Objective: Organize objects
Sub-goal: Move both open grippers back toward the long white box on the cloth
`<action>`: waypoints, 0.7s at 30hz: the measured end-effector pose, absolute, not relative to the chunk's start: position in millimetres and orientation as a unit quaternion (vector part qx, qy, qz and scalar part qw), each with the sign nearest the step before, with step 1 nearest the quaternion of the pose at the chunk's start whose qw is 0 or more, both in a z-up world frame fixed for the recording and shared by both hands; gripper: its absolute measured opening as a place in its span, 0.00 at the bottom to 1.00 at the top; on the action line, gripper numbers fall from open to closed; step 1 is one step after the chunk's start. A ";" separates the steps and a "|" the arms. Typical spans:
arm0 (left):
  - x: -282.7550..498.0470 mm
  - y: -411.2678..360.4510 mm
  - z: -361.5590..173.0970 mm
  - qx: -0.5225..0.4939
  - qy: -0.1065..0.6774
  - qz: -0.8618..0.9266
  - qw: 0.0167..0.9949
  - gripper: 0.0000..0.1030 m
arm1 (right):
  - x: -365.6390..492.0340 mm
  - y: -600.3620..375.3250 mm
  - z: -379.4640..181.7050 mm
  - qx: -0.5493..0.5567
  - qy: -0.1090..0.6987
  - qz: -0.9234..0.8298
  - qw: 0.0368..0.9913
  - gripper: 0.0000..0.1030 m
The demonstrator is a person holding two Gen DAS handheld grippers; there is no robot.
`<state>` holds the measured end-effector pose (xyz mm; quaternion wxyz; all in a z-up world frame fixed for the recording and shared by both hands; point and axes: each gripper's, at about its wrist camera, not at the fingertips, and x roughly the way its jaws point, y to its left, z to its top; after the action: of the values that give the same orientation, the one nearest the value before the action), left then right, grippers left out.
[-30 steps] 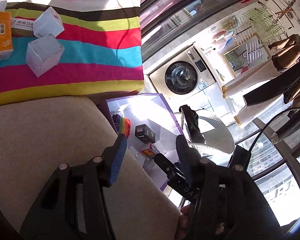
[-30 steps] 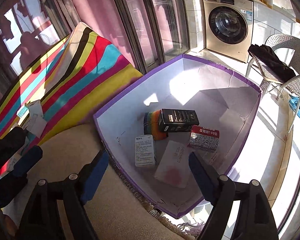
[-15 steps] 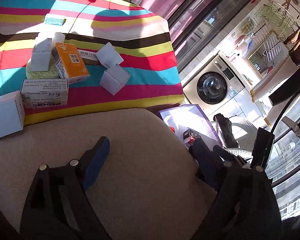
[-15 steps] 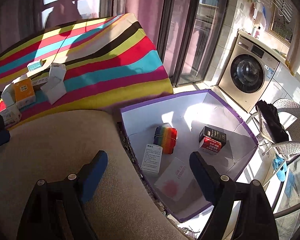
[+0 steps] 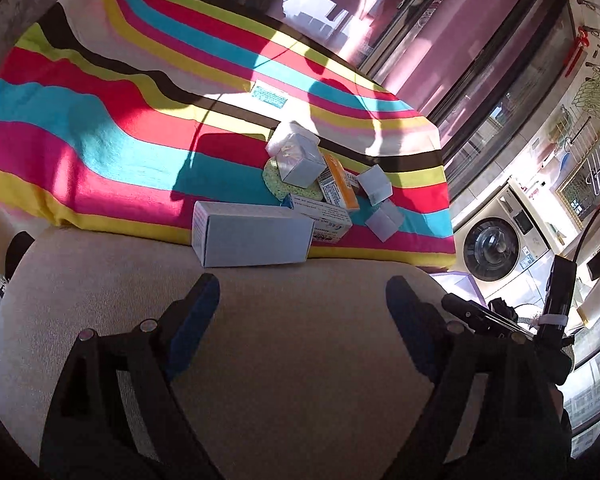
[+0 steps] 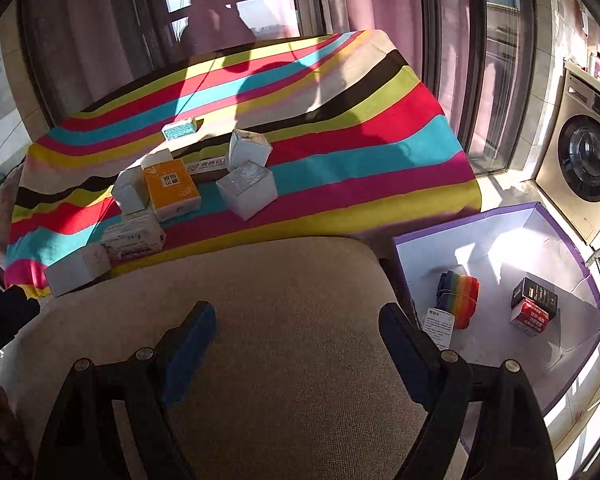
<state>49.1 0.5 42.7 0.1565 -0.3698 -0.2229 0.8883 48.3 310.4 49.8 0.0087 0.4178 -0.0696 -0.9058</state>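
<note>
Several small boxes lie on a striped cloth (image 5: 100,136): a long white box (image 5: 252,236) nearest me, an orange box (image 5: 340,184) and small white cubes (image 5: 374,184) behind it. My left gripper (image 5: 302,300) stands open over a beige cushion (image 5: 300,360), just short of the long white box, with nothing between its fingers. In the right wrist view the same boxes show, the orange box (image 6: 170,188) among them. My right gripper (image 6: 296,324) is open and empty over the cushion (image 6: 292,280). To its right a purple-rimmed bin (image 6: 460,232) holds a rainbow item (image 6: 462,294), a black box (image 6: 534,296) and other packs.
A washing machine (image 6: 588,168) stands behind the bin, by sliding glass doors (image 6: 480,60). The left gripper's tip (image 6: 4,316) shows at the left edge of the right wrist view. Wire racks (image 5: 592,120) hang on the far wall.
My left gripper's jaws have widened, and it has swung left from the bin to face the boxes on the striped cloth. The right gripper has turned left too, so the bin now sits at its right.
</note>
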 end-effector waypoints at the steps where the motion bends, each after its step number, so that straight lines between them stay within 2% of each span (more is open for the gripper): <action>1: 47.6 -3.3 40.7 -0.370 -0.227 0.889 0.147 0.85 | 43.3 305.3 49.2 0.421 -0.066 -0.905 0.014 0.83; 5: 38.7 -2.5 32.4 -0.390 -0.230 0.883 0.123 0.88 | 24.4 288.7 45.3 0.427 -0.050 -0.903 0.021 0.83; 7: 34.8 2.9 32.2 -0.395 -0.216 0.886 0.109 0.95 | 16.0 285.3 43.8 0.431 -0.049 -0.901 0.021 0.83; 10: 24.1 9.4 29.1 -0.411 -0.205 0.885 0.082 0.99 | 4.4 282.6 43.3 0.434 -0.049 -0.899 0.021 0.83; 14: 7.8 16.8 25.0 -0.431 -0.202 0.878 0.057 0.99 | -10.8 281.3 40.6 0.437 -0.053 -0.898 0.017 0.83; 21: -21.4 36.4 13.7 -0.468 -0.149 0.870 0.034 0.99 | -33.1 280.9 38.2 0.437 -0.062 -0.897 0.021 0.83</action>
<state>-21.4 36.4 13.7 0.0338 -0.4684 -0.1489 0.8702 -33.1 280.9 38.2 0.0212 0.4372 -0.0620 -0.8970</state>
